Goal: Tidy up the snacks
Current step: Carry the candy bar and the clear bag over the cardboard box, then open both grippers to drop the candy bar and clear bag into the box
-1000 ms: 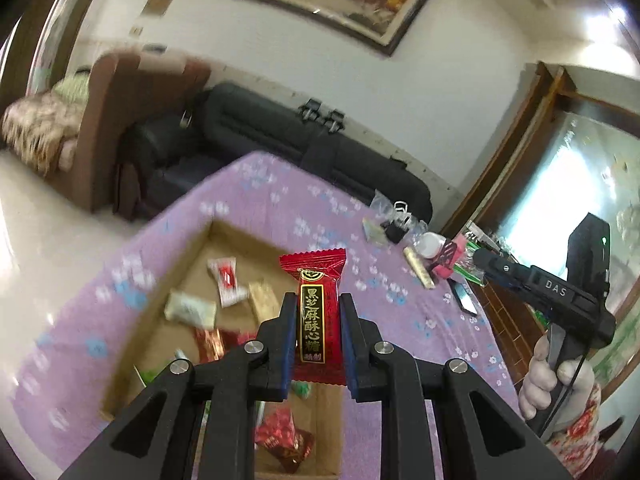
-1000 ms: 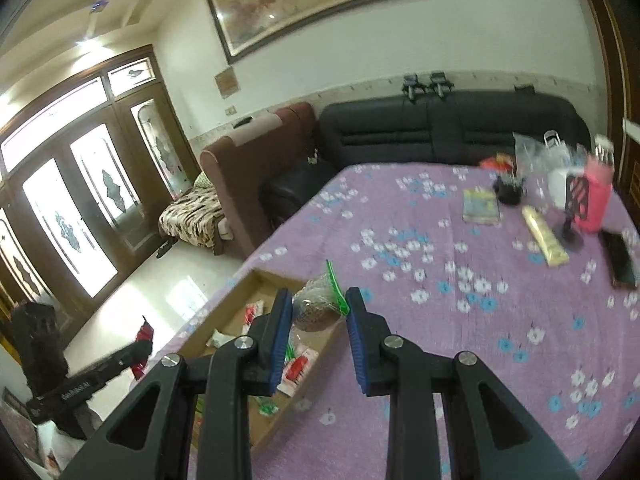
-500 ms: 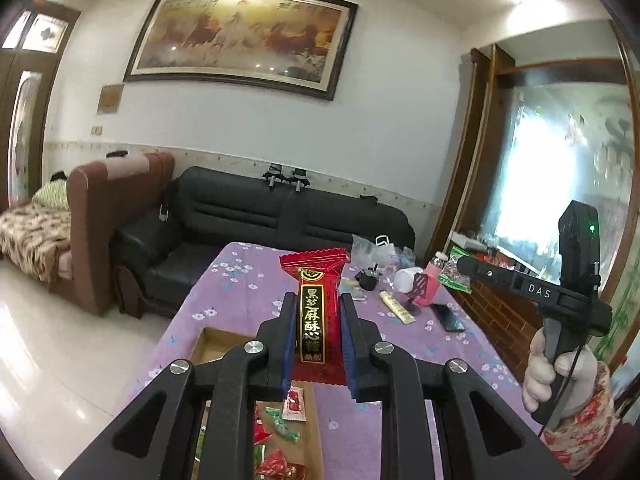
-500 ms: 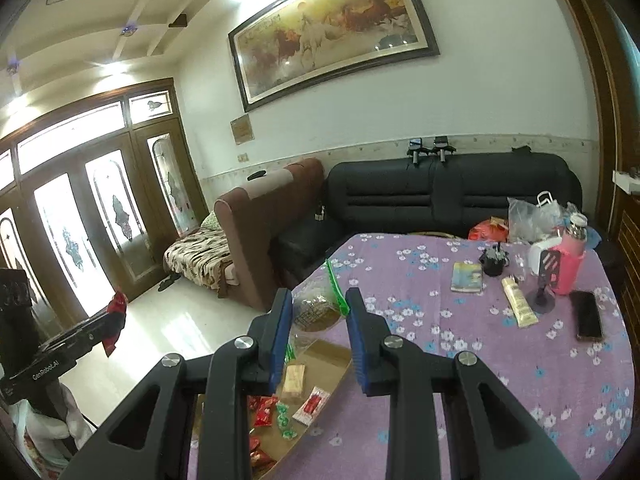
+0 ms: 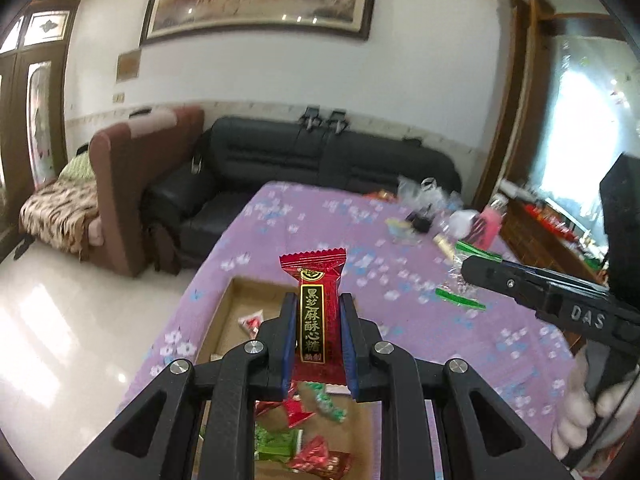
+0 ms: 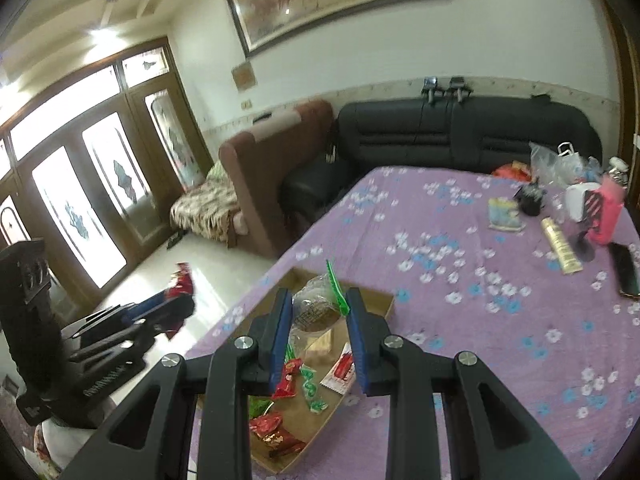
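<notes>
A table (image 6: 500,320) under a purple flowered cloth carries a shallow cardboard tray (image 6: 384,304) at its near left corner, with red and green wrapped candies (image 6: 308,390) loose inside. At the far right corner lie a pink bottle (image 6: 608,216), a phone (image 6: 626,268) and a gold tube (image 6: 560,246). Above the tray, the left tool (image 5: 316,340) is clamped on a red sesame candy packet (image 5: 314,312) that stands upright between its blue pads. The right tool (image 6: 320,340) grips a clear zip bag (image 6: 316,308) with a green seal strip, holding something round and brown, also above the tray.
</notes>
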The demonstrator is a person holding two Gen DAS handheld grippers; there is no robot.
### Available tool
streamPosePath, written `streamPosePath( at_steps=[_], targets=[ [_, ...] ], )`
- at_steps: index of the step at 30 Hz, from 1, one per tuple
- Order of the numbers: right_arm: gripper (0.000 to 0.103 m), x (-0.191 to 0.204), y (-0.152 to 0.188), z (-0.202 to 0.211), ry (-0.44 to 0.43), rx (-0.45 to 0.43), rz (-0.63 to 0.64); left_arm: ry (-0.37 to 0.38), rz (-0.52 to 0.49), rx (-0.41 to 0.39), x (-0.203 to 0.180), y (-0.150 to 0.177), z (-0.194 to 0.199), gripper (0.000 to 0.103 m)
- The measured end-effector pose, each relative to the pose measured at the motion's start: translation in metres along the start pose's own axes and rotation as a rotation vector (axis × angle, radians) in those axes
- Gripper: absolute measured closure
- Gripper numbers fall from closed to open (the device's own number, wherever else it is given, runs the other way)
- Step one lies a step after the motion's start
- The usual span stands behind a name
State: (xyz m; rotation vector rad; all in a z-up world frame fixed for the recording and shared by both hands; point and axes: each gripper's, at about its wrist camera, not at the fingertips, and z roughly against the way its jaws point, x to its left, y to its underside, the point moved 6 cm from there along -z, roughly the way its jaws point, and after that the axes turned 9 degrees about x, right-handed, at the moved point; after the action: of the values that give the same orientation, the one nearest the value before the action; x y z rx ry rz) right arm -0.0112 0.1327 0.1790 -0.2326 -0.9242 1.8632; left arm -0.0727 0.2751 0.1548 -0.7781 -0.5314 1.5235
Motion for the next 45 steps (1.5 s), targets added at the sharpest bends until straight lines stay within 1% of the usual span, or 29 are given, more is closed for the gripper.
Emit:
streamPosePath(
  at_steps=[6,10,14,20,24,30,45],
  targets=[
    [0.076,0.01,0.008,-0.067,0.018,0.096,0.036,-0.035,0.016,0.096,0.014,0.008,-0.056,0.083],
    [0.076,0.004,0.016,-0.115,0.044,0.16,0.044,-0.063,0.023,0.147,0.027,0.014,-0.09,0.083],
    [0.076,-0.008,0.024,-0.159,0.059,0.225,0.019,-0.081,0.027,0.193,0.04,0.02,-0.121,0.083],
    [0.076,-0.023,0.031,-0.198,0.08,0.282,0.004,-0.076,0.042,0.252,0.05,0.024,-0.158,0.083],
    [0.076,-0.025,0.033,-0.212,0.092,0.296,0.012,-0.075,0.052,0.282,0.054,0.024,-0.176,0.083],
    [0.076,-0.024,0.035,-0.223,0.093,0.303,0.022,-0.075,0.055,0.306,0.055,0.026,-0.189,0.083],
    [0.076,-0.021,0.034,-0.223,0.082,0.29,0.024,-0.106,0.047,0.292,0.057,0.026,-0.189,0.083]
  ],
)
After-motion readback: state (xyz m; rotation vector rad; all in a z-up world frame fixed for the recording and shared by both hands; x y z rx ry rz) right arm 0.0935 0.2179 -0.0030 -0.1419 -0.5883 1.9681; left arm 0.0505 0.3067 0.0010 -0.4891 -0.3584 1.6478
